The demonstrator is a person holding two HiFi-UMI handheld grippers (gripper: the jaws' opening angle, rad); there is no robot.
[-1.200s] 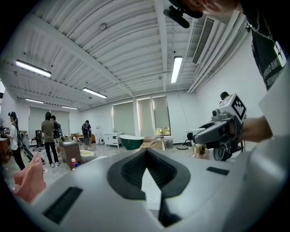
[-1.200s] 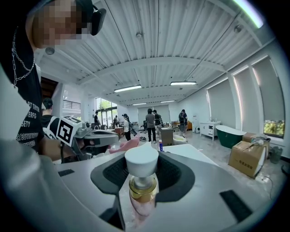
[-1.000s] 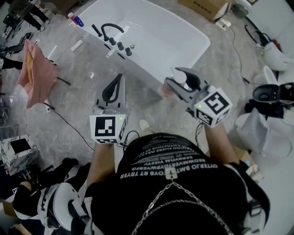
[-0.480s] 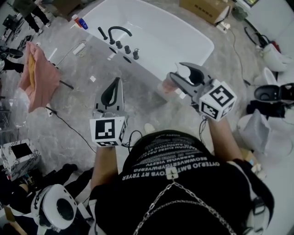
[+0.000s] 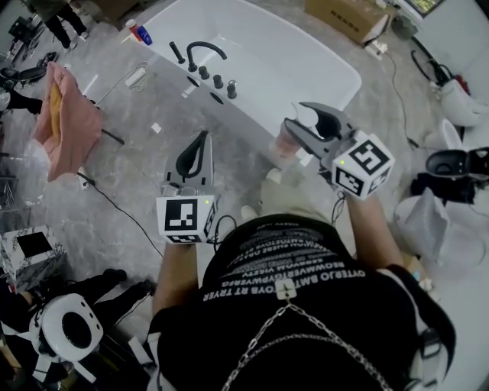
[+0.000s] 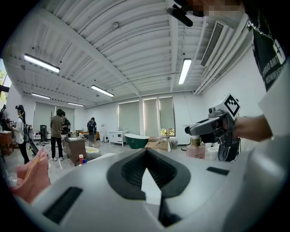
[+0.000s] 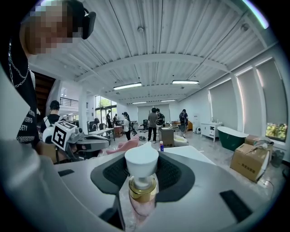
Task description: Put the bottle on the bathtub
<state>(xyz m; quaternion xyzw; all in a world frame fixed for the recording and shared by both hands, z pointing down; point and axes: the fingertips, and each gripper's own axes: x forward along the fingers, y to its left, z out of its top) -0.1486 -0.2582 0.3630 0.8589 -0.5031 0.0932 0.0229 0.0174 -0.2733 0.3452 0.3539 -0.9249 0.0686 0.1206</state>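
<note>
While you stand on the grey floor, the white tub lies ahead of you, long side running away to the upper left. Pink towel hangs at the left, well apart from the tub. Cardboard box sits past the tub's far side. Your left gripper points at the floor short of the tub, fingers closed together, nothing between them. Your right gripper is clamped on the bottle: pink body, gold collar, white cap, upright, the pads pinching it about the neck, the cap sticking up above the jaws. It's up in the air by the tub's near edge, not resting on the rim. Black faucet and knobs line the tub's left rim. Small red and blue bottle stands at the tub's far left corner.
</note>
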